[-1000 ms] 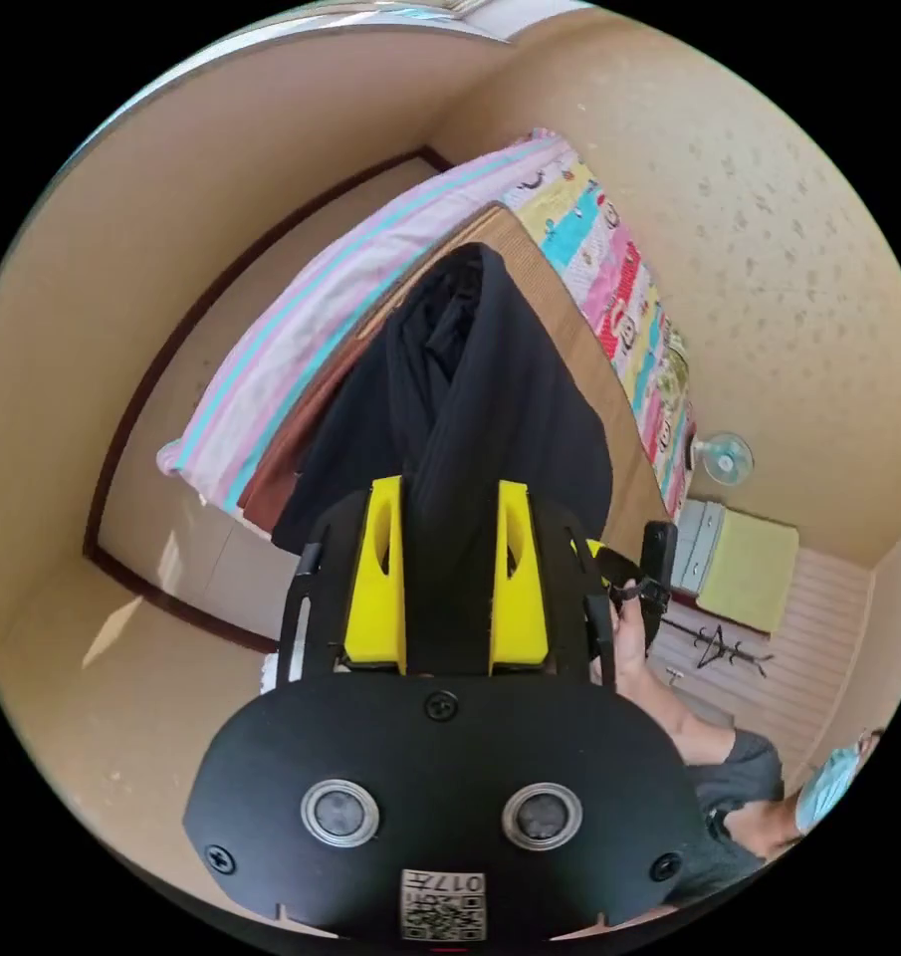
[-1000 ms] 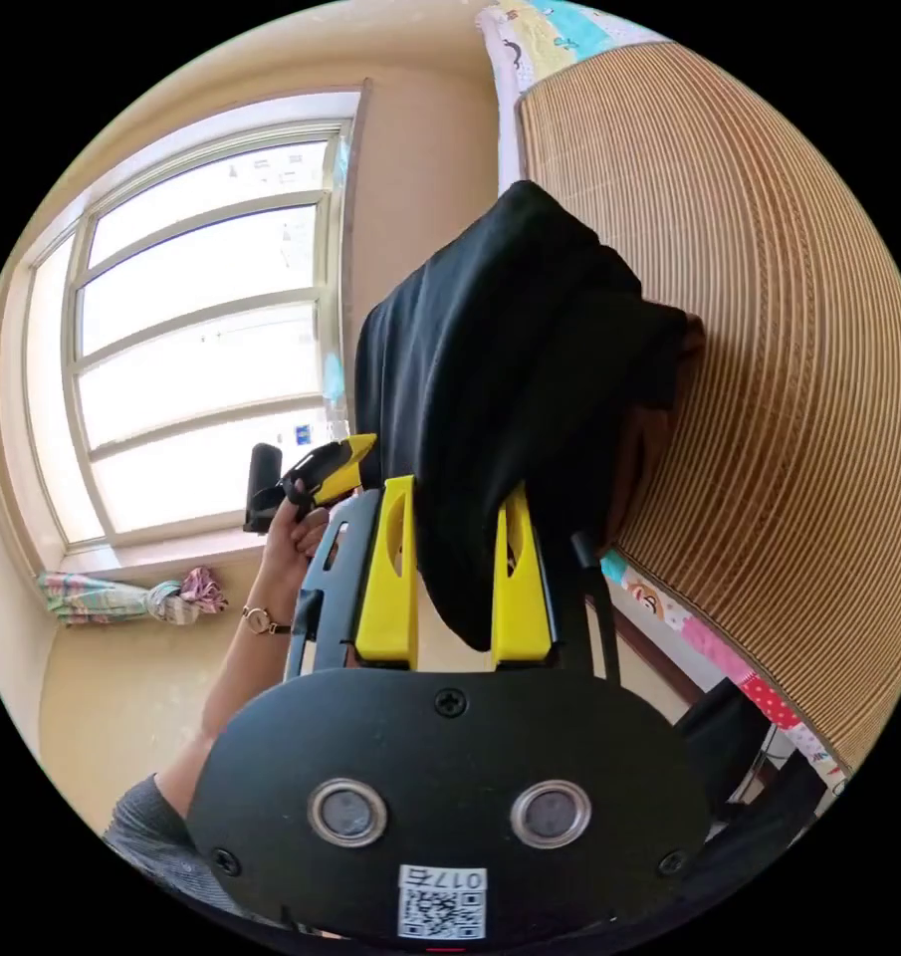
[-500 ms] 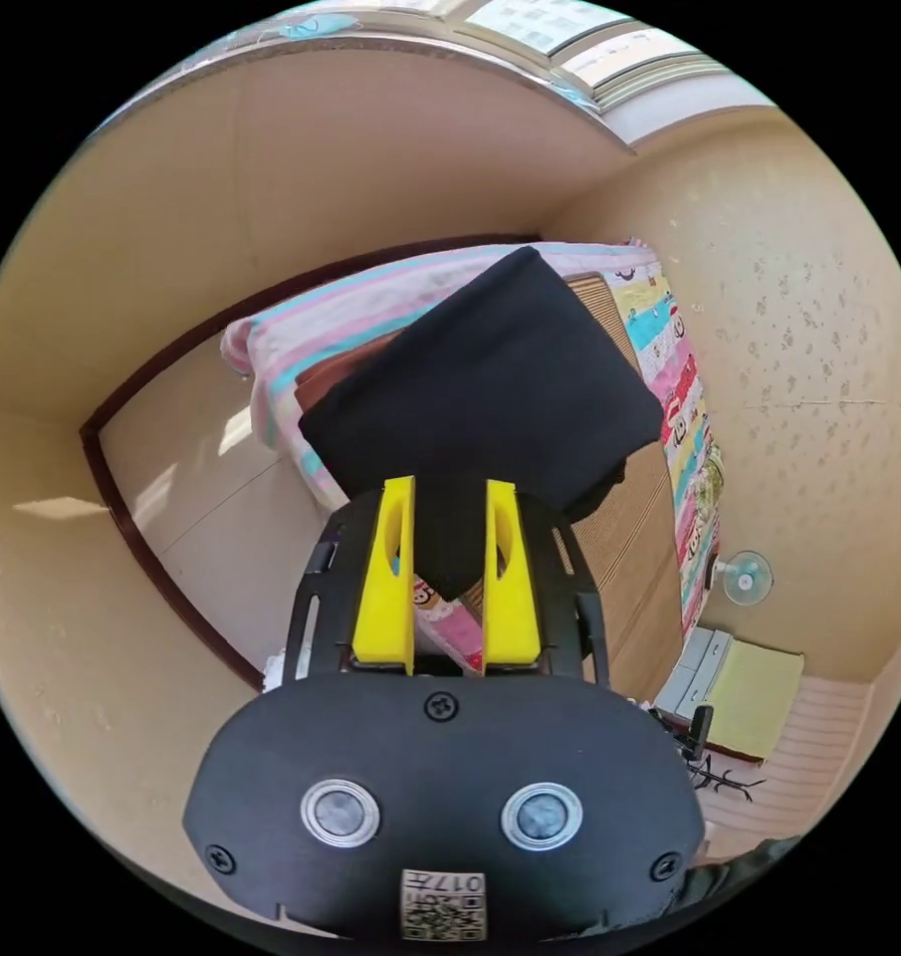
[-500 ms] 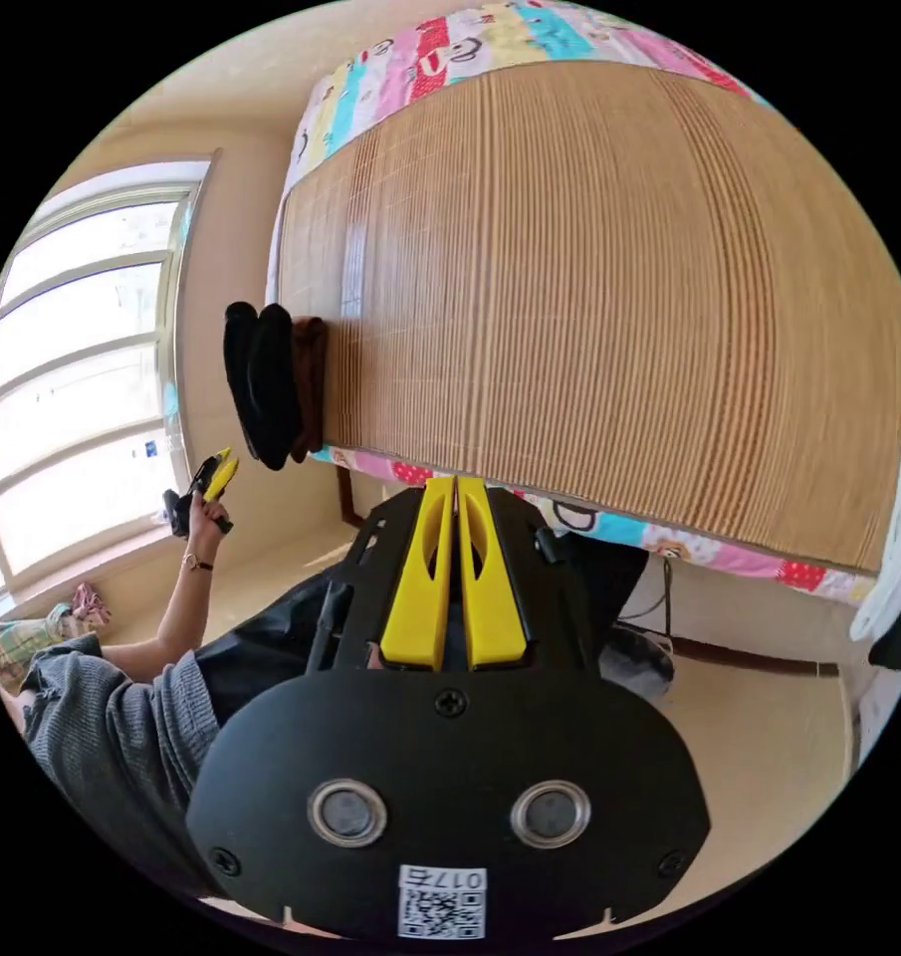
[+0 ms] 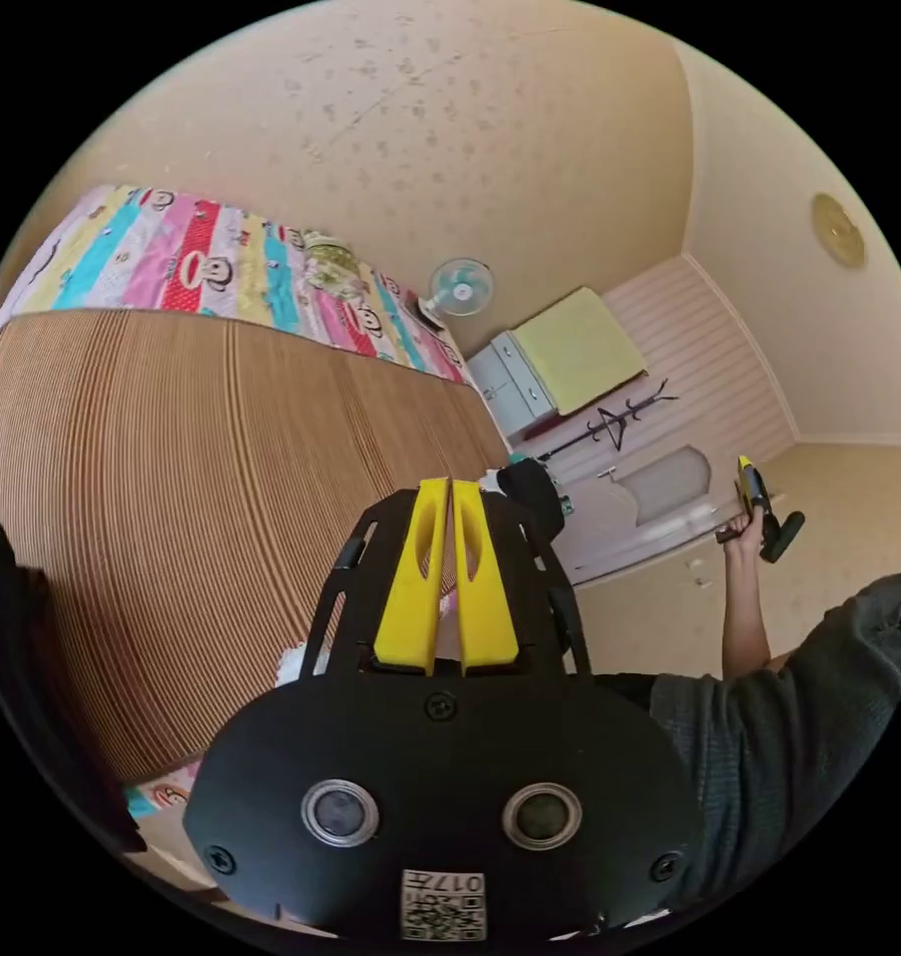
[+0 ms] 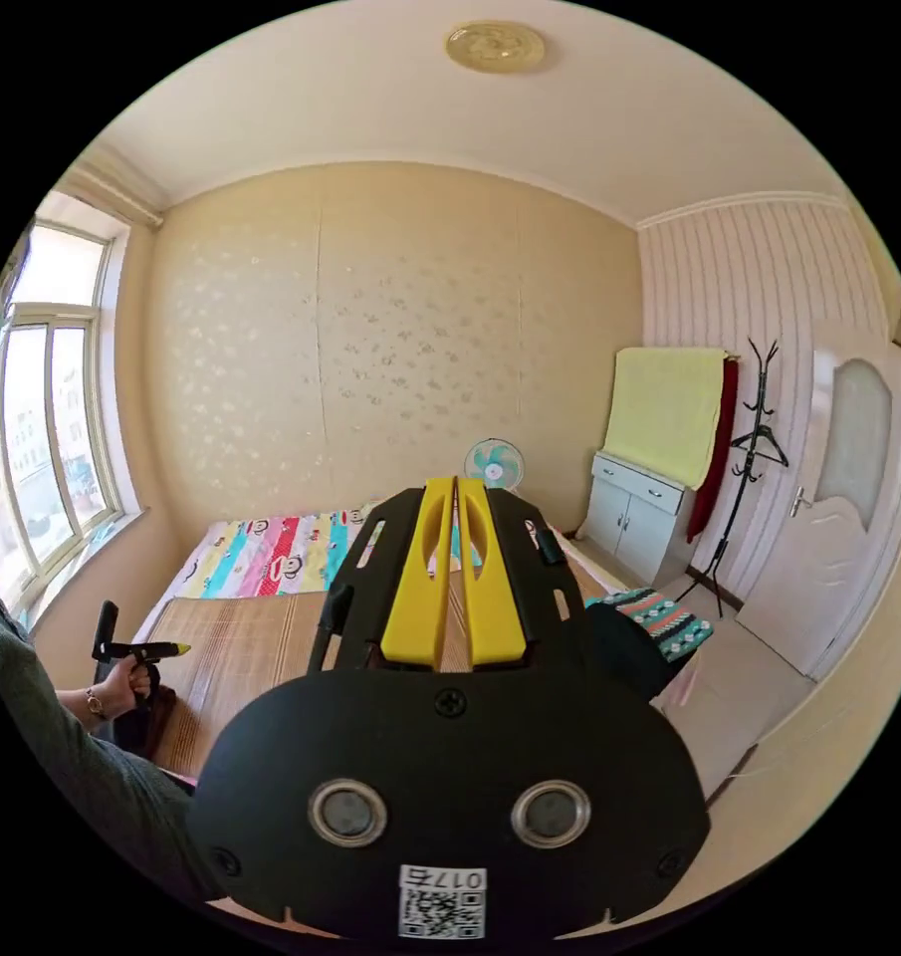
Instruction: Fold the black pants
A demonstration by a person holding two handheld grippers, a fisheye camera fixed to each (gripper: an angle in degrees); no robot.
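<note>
With both pairs of yellow jaws pressed together and nothing between them, neither gripper holds cloth.

Left gripper view: left gripper (image 5: 450, 488) sits over the near edge of the bamboo mat (image 5: 201, 498), jaws closed, tips touching. The mat covers most of the bed; a striped cartoon sheet (image 5: 201, 259) shows along its far side. A dark mass at the far left edge of the view (image 5: 12, 647) lies on the mat's end; it is probably the pants, but it is cut off by the fisheye rim and I cannot tell its fold state. The right gripper (image 5: 747, 476) shows at the right, held up in a hand (image 5: 741, 523) well away from the bed, with a grey sleeve (image 5: 798, 687) below it. Its jaws are too small to judge from this view. Behind: fan (image 5: 462, 286), white cabinet (image 5: 515, 383) with a yellow cloth (image 5: 577, 349), coat stand (image 5: 609, 428).

Right gripper view: right gripper (image 6: 455, 488) points across the room above the bed, jaws closed, empty. The left gripper (image 6: 171, 650) shows at the lower left, held in a hand (image 6: 126, 682) at the mat's (image 6: 241, 637) near corner, beside a window (image 6: 42, 438). A dark shape just under that hand (image 6: 136, 732) may be the pants; mostly hidden. The door (image 6: 848, 558) is at the right.
</note>
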